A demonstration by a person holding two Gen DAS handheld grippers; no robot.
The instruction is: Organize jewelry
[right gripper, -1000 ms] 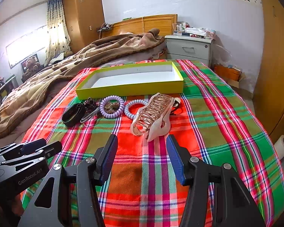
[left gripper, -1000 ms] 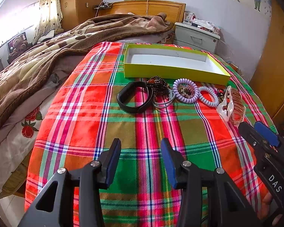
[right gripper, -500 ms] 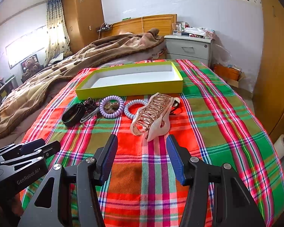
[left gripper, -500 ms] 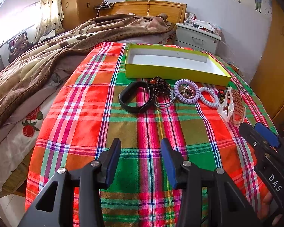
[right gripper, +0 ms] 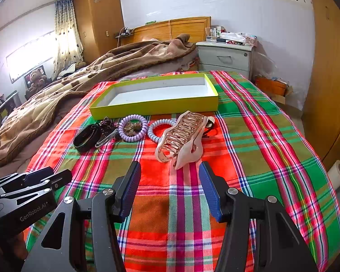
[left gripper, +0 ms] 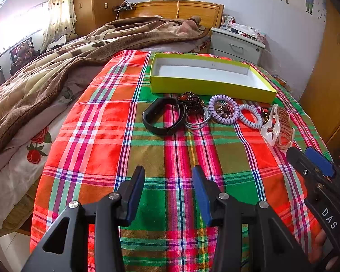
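An empty yellow-green tray (left gripper: 206, 88) (right gripper: 156, 108) lies on the plaid cloth. In front of it runs a row of jewelry: a black band (left gripper: 163, 116) (right gripper: 86, 137), dark beads (left gripper: 192, 103), a purple coil tie (left gripper: 223, 110) (right gripper: 132, 128), a pale coil tie (left gripper: 250, 116) (right gripper: 161, 130) and a large pink hair claw (left gripper: 280, 128) (right gripper: 181, 137). My left gripper (left gripper: 168, 192) is open and empty, well short of the black band. My right gripper (right gripper: 170, 188) is open and empty, just short of the hair claw.
A brown blanket (left gripper: 68, 54) covers the bed to the left. A grey nightstand (right gripper: 224, 56) stands behind the bed's far right corner. A wooden wardrobe door (right gripper: 331, 68) is on the right. The cloth drops off at the bed's right edge (right gripper: 317, 170).
Both grippers have crept slightly forward towards the jewelry row. Nothing was grasped or moved.
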